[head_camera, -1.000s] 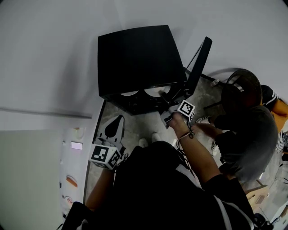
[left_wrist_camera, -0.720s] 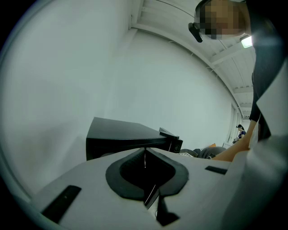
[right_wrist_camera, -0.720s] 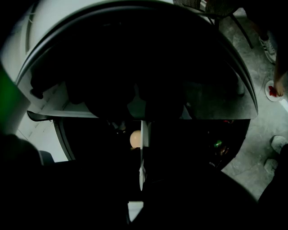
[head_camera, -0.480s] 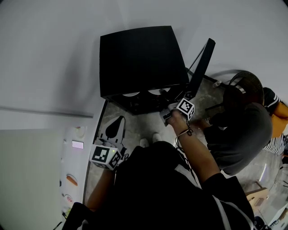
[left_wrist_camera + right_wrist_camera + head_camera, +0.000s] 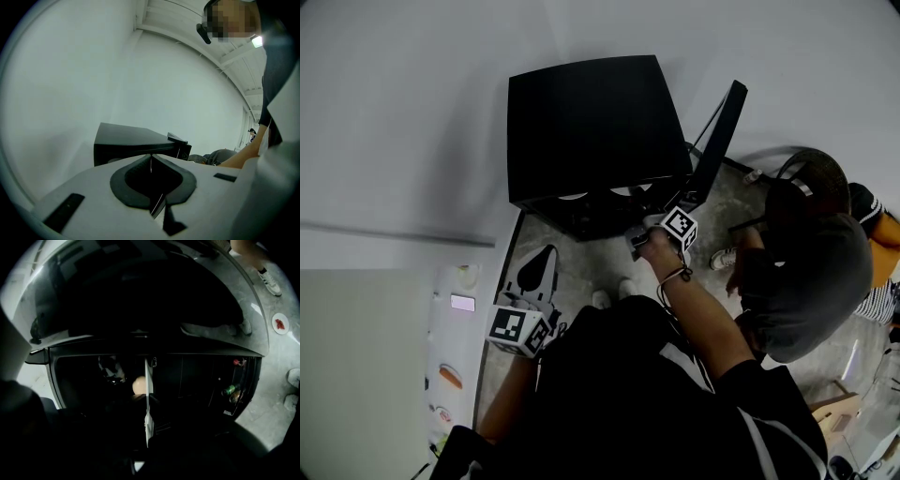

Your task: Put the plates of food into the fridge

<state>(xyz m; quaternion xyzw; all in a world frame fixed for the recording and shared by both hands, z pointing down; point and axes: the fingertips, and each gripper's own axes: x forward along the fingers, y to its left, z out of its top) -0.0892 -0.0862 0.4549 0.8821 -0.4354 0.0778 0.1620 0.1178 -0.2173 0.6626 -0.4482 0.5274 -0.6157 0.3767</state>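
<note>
Open black box-shaped fridge at far centre, thin black door swung out to its right. Two white plates sit just inside the front edge. At the opening, the right gripper has just been closing its jaws, which are now together with nothing between them. Near left, the left gripper hangs back, jaws together and empty. A white plate with red food lies on the grey floor at far right, near a shoe. Risks:
- A foot could hit the floor plate.
- The right gripper could knock the shelved plates.
- The door could swing into the crouched person.
</note>
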